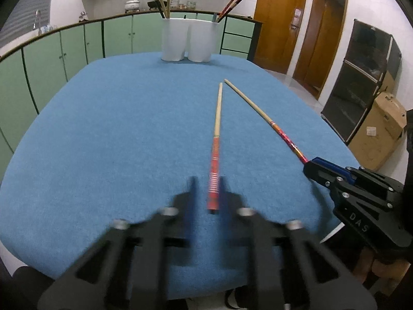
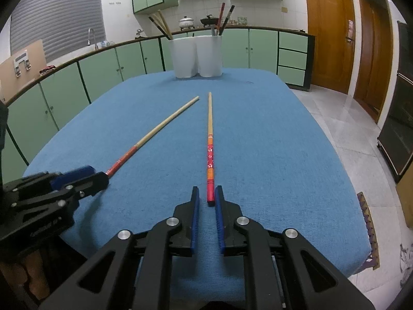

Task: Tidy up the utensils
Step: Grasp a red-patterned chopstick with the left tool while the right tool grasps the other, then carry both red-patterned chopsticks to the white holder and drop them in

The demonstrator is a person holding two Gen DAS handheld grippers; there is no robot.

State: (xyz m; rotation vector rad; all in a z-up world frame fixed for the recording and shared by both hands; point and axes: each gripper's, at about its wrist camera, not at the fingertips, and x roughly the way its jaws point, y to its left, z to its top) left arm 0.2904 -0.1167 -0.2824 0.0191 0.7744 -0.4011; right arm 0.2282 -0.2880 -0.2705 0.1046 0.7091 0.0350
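Note:
Two red-handled wooden chopsticks lie on the blue-covered table (image 1: 116, 129), tips pointing toward the white twin holder (image 1: 191, 38) at the far edge. My left gripper (image 1: 207, 180) is blurred, with the handle end of the striped chopstick (image 1: 218, 118) between its fingers, and it reads as shut on it. In the right wrist view, my right gripper (image 2: 206, 188) stands narrowly open around the handle end of the flowered chopstick (image 2: 209, 134). That chopstick touches the right pad, and a slit of cloth shows at the left pad. The holder (image 2: 198, 54) has several chopsticks upright in it.
Green cabinets (image 1: 64, 56) curve behind the table on the left. Wooden doors (image 1: 281, 20), a black cabinet (image 1: 361, 77) and a cardboard box (image 1: 379, 129) stand off the right edge. Tiled floor (image 2: 343, 118) lies to the right.

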